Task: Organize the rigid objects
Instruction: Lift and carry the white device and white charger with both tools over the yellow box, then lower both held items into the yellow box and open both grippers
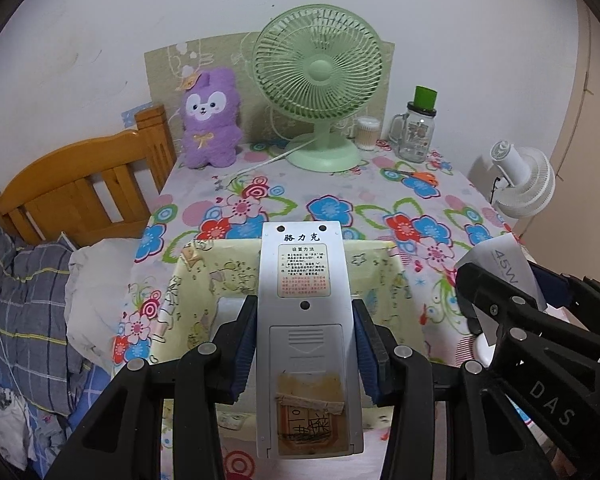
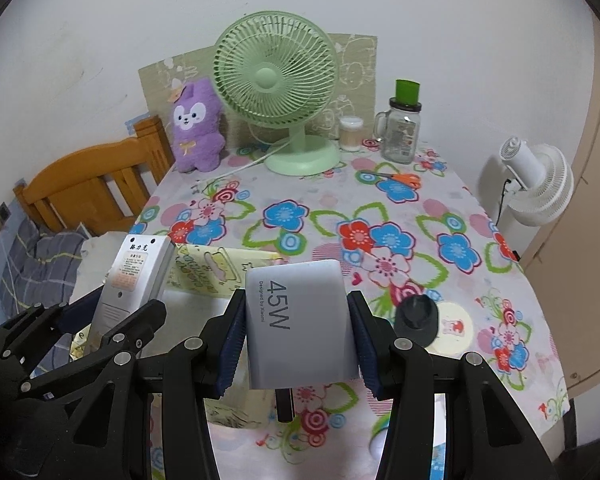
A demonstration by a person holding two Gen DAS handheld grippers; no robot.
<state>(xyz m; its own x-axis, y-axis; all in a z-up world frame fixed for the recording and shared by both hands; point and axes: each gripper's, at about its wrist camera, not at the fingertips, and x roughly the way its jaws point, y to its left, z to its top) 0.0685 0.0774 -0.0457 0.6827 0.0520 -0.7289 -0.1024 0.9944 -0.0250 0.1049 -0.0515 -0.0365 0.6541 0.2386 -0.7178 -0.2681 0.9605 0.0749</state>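
Note:
My left gripper (image 1: 305,344) is shut on a silver remote control (image 1: 304,304), back side up, held above a pale yellow fabric storage box (image 1: 380,276) on the flowered table. The remote also shows at the left of the right wrist view (image 2: 134,280). My right gripper (image 2: 298,340) is shut on a white 45W charger (image 2: 300,320), held above the table just right of the box (image 2: 216,268). The charger also shows at the right of the left wrist view (image 1: 504,264).
At the back of the table stand a green desk fan (image 2: 276,80), a purple plush (image 2: 196,128), a cotton swab jar (image 2: 350,132) and a glass mug jar with a green lid (image 2: 402,128). Orange scissors (image 2: 400,178) lie nearby. A dark round knob (image 2: 416,314) sits on a round lid. A bed (image 1: 72,188) is at left, a white fan (image 2: 540,184) at right.

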